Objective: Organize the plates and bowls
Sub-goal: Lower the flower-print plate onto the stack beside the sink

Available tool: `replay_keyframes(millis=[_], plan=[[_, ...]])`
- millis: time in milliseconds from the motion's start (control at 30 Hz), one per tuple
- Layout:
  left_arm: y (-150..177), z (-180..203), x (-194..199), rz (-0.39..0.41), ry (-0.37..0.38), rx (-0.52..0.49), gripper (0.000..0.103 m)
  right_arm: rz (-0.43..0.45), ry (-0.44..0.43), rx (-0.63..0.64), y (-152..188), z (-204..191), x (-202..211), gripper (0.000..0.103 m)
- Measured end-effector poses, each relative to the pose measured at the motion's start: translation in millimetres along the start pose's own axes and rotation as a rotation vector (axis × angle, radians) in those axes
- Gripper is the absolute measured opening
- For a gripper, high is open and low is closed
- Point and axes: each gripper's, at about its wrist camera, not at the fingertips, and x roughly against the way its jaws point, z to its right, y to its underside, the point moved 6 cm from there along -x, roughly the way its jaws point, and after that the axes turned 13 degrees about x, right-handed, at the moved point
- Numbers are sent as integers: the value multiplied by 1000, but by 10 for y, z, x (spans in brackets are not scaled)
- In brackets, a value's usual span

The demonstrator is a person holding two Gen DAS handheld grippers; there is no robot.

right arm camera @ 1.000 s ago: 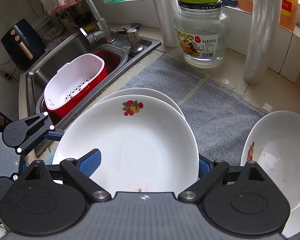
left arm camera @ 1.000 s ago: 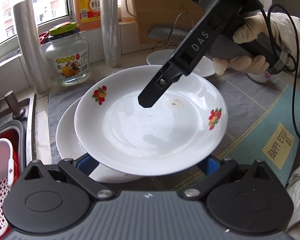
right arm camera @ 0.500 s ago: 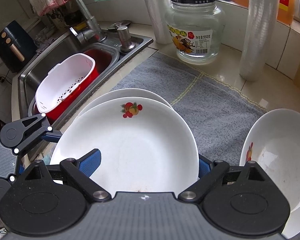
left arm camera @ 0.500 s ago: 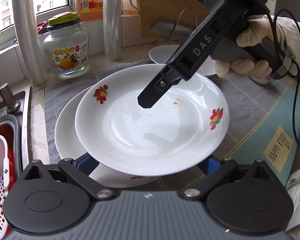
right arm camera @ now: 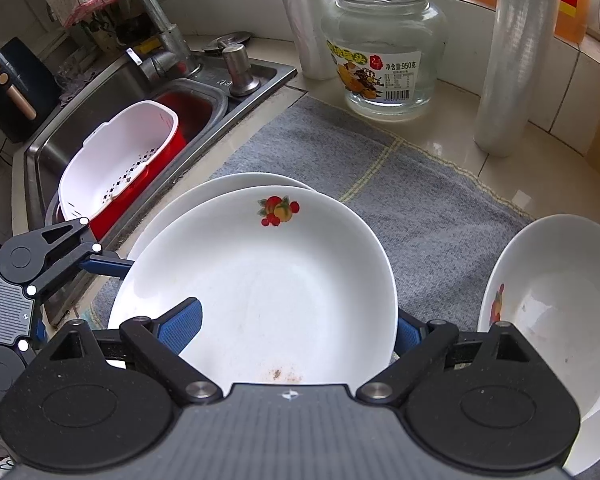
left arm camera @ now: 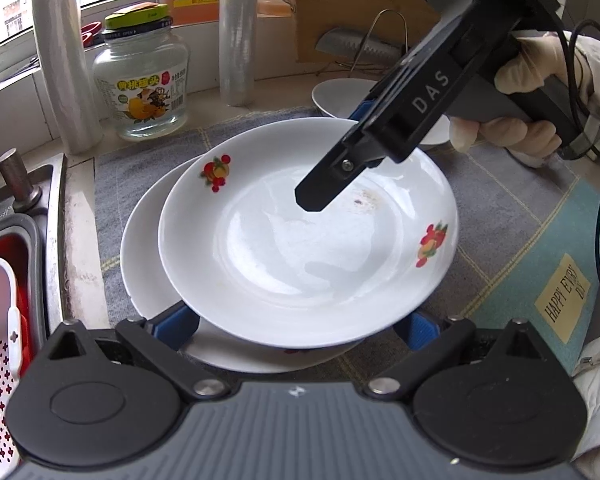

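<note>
Above the top plate (left arm camera: 308, 248), both grippers tilt steeply downward, fingers (right arm camera: 180, 326) spread around its rim.

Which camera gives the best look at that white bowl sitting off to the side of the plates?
The right wrist view: the bowl lies open there, its inside and fruit print visible. The left wrist view shows only a sliver of it behind the right claw.

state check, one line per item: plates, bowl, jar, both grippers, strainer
top plate: stacked off-centre on the lower one, brown smudge near the rim
bottom plate: flat on the grey mat
bowl: upright, apart from the plates, specks inside
jar: upright, lid on
left gripper: open, fingers either side of the top plate
right gripper: open, likewise
strainer: in the sink
</note>
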Motion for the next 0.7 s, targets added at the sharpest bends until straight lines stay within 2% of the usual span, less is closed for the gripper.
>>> replay_keyframes(millis=[300, 700], plan=[[-10, 2, 4, -20, -6, -15, 100, -31, 13, -14, -6, -6, -3, 97], [-1, 7, 43, -21, -10, -18, 100, -20, 15, -17, 35, -19, 65, 97]])
